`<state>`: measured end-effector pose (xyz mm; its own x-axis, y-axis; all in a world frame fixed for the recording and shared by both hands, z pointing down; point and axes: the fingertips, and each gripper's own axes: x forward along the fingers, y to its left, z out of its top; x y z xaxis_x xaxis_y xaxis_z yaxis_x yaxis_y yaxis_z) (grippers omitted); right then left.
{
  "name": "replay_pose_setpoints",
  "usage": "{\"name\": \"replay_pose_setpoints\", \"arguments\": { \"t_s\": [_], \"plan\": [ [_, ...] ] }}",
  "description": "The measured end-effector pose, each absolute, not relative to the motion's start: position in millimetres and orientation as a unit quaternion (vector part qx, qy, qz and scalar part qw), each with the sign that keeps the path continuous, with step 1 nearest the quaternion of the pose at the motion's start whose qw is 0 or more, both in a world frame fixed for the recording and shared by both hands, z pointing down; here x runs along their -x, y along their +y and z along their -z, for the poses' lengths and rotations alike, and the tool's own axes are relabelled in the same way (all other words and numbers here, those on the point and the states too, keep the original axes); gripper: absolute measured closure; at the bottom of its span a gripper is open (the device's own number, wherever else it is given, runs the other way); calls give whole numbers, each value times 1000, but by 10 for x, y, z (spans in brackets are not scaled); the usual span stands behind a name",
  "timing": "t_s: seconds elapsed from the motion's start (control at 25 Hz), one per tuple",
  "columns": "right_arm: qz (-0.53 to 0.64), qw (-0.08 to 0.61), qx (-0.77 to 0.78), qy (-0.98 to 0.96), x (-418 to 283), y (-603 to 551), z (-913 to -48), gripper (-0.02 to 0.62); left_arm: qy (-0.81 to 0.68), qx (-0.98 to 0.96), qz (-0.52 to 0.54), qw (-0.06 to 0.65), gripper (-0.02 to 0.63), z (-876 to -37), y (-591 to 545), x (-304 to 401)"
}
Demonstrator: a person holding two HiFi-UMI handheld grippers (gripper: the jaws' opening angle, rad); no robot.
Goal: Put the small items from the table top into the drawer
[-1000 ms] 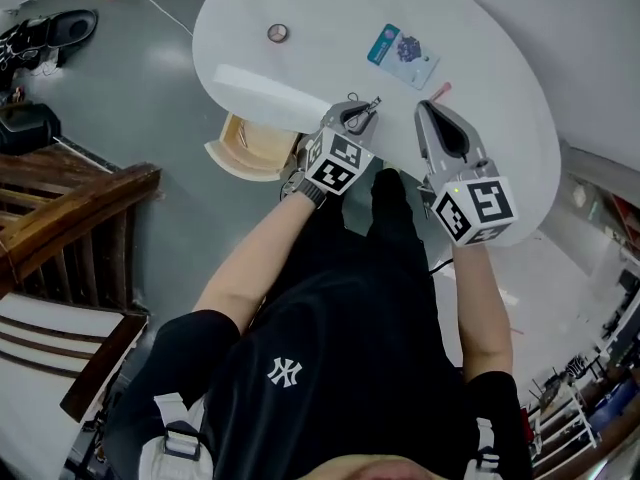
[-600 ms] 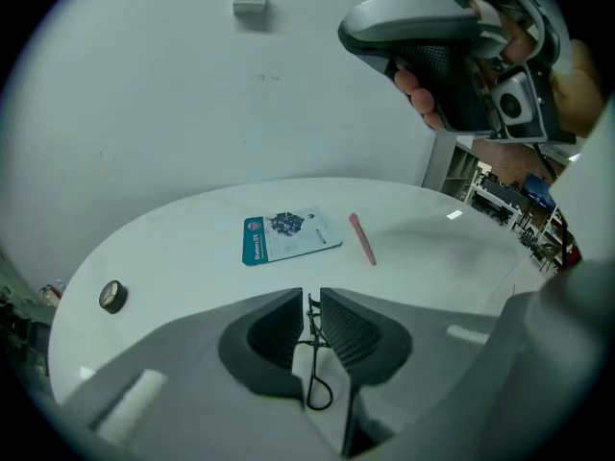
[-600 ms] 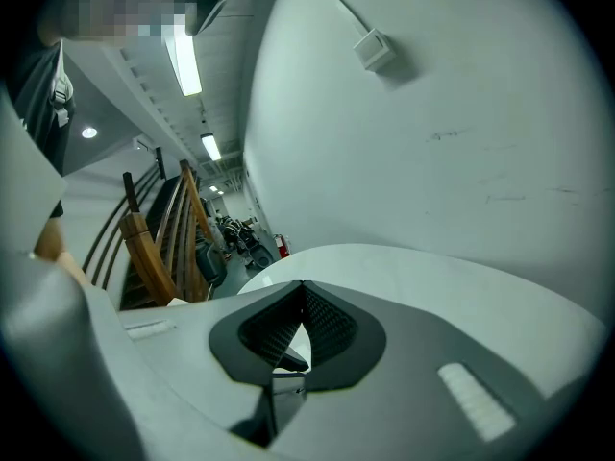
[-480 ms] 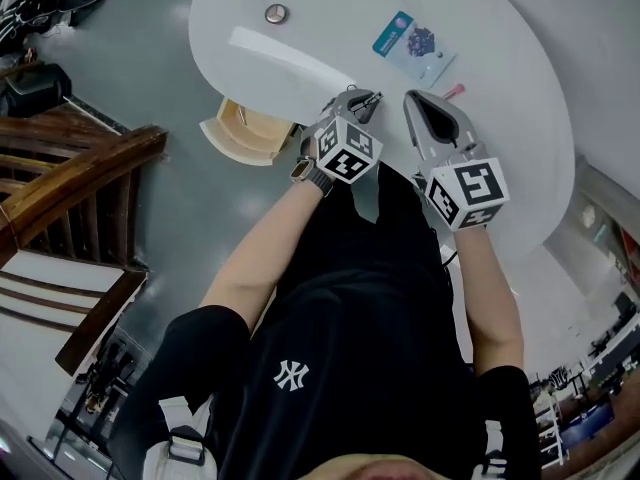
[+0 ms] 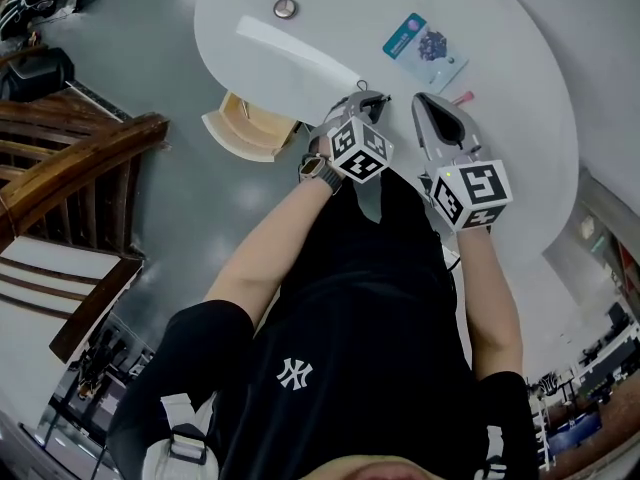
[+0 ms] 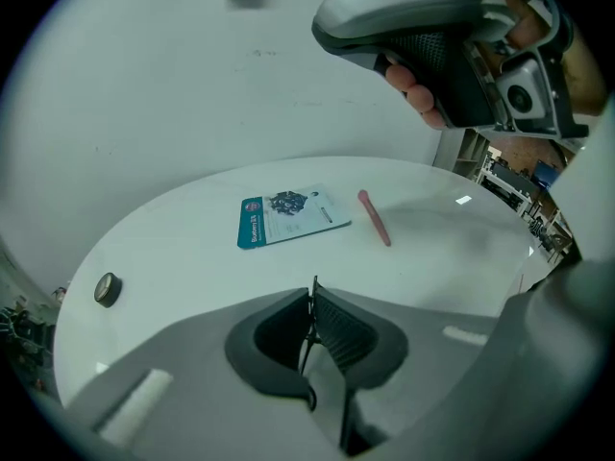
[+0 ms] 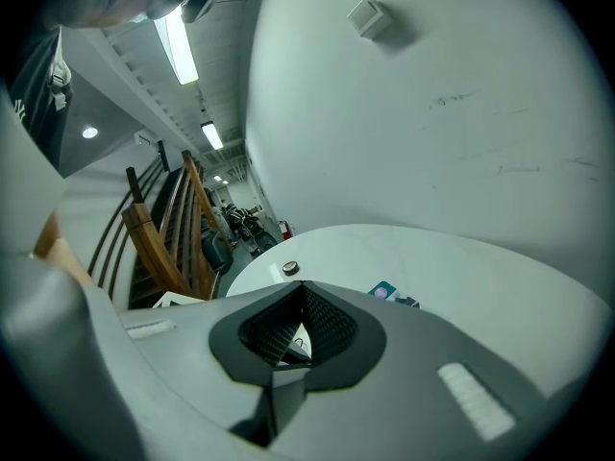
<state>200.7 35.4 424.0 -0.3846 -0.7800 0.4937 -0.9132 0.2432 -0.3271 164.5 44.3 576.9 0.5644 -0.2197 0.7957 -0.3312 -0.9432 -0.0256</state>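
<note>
On the white oval table (image 5: 520, 118) lie a teal-edged packet (image 5: 425, 46) (image 6: 288, 216), a pink pen (image 5: 462, 98) (image 6: 374, 217) and a small round metal item (image 5: 285, 8) (image 6: 108, 289) (image 7: 290, 269). A light wooden drawer (image 5: 245, 128) stands open under the table's left side. My left gripper (image 5: 372, 100) (image 6: 312, 291) hovers at the near table edge, right of the drawer, shut on a thin black wire-like piece (image 6: 309, 320) that shows along the seam. Beside it my right gripper (image 5: 420, 100) (image 7: 305, 291) is shut, its tips touching, with nothing held.
A dark wooden slatted bench (image 5: 70, 178) stands on the grey floor left of the drawer. Bags and gear lie at the far left corner (image 5: 40, 68). A white wall runs behind the table in both gripper views. The person's body fills the lower head view.
The head view has shifted a little. Both grippers stay side by side at the near table edge, the left one slightly further right. The items on the table have not moved.
</note>
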Motion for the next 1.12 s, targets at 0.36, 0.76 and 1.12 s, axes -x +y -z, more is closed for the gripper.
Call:
{"name": "replay_pose_setpoints", "arguments": {
  "t_s": [0.36,0.76,1.12],
  "plan": [
    [-290,113,-532,-787,-1802,286,-4225,569,-180,-888,-418,65,586,-5584,337,-1404],
    [-280,112,-483,-822,-998,91,-4121,569,-250,-873,-409,91,586,-5423,236,-440],
    [-274,117,-438,-848,-201,-12,-4031,569,-302,-850,-417,112,586,-5494,232,492]
  ]
}}
